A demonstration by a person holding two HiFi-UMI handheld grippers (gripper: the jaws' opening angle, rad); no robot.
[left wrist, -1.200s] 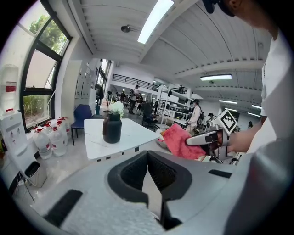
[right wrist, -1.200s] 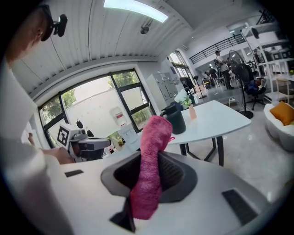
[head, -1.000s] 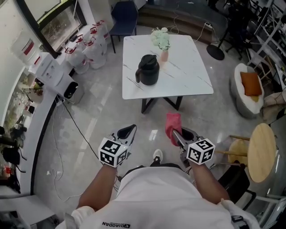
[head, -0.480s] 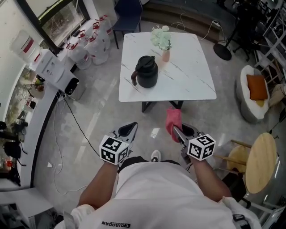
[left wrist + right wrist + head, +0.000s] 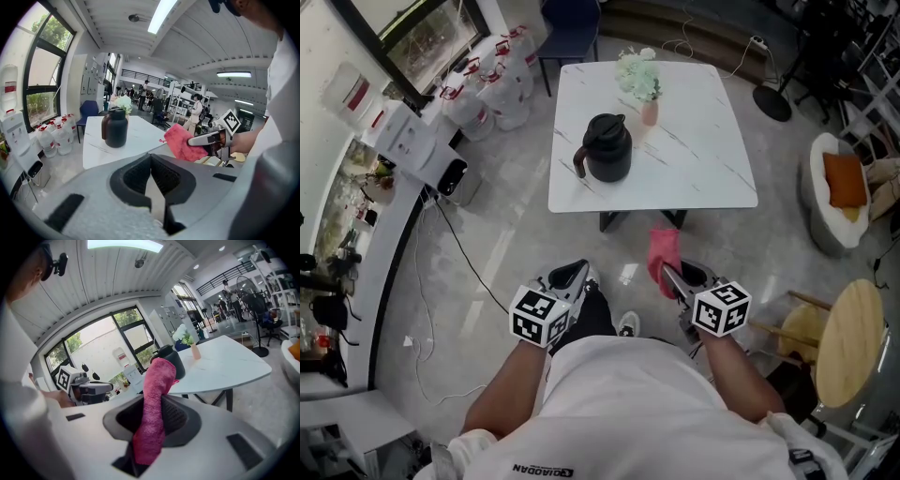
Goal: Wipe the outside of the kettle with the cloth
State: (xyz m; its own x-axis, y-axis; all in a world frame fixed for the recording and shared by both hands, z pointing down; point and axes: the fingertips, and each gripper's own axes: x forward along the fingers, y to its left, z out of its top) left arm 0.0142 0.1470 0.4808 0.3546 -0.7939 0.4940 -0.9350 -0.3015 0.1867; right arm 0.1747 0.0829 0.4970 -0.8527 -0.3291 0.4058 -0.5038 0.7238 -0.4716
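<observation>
Right gripper point(image 5: 669, 278) jaws clamped on the pink cloth point(image 5: 664, 251), which sticks out past the tips toward 12 o'clock, left gripper point(image 5: 570, 275) jaws together on nothing, black kettle point(image 5: 607, 148) upright on the white table point(image 5: 703, 169), well apart at 11 o'clock from the cloth.

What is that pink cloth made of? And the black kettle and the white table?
The pink cloth looks like fuzzy terry or microfibre: nubbly surface, floppy fold. The black kettle seems matte plastic or coated metal; little shine, so I can't tell which. The white table top looks like marble or a marble-look slab: smooth, with thin grey veins.
</observation>
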